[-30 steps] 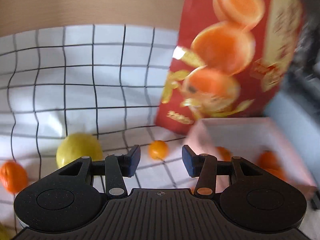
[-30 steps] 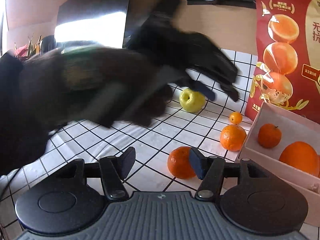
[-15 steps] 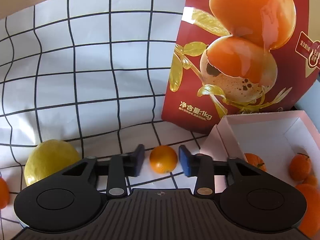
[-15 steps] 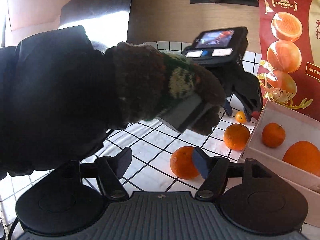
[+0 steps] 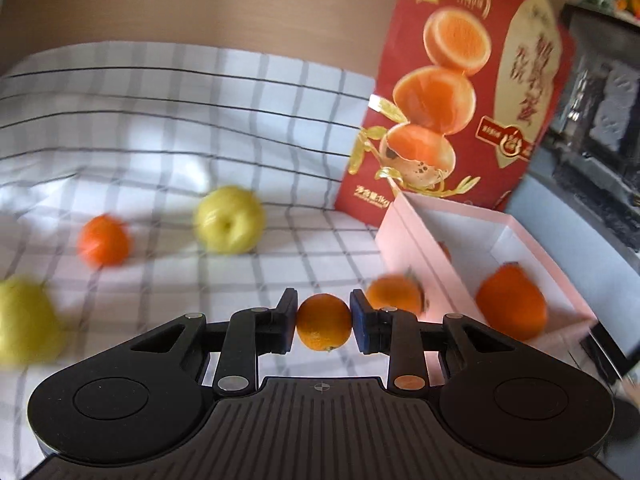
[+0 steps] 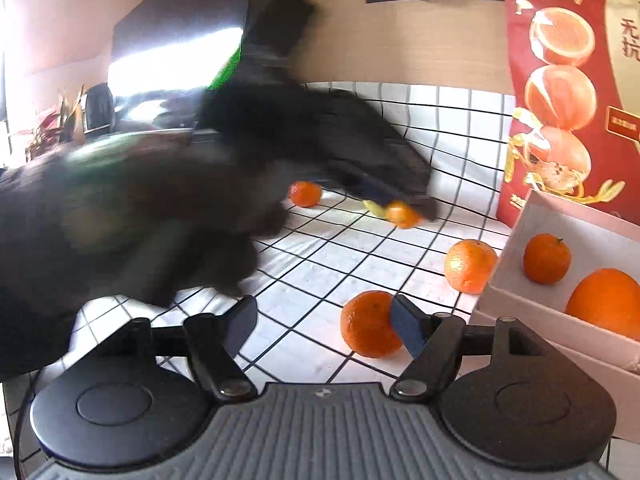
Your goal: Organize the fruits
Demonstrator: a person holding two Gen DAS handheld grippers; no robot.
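Observation:
My left gripper is shut on a small orange, held off the checked cloth. The right wrist view shows that gripper blurred, carrying the small orange, with a gloved hand behind it. A pink box to the right holds a large orange. My right gripper hangs low over the cloth, jaws opening with nothing between them. A tangerine lies just past its right finger. The box there holds a tangerine and a big orange.
A red printed bag stands behind the box. On the cloth lie a yellow apple, a tangerine, another yellow fruit and an orange beside the box wall. A dark sleeve fills the left of the right wrist view.
My left gripper closed on the small orange and pulled back from the bag with it. My right gripper's jaws spread wider; that hand stayed put.

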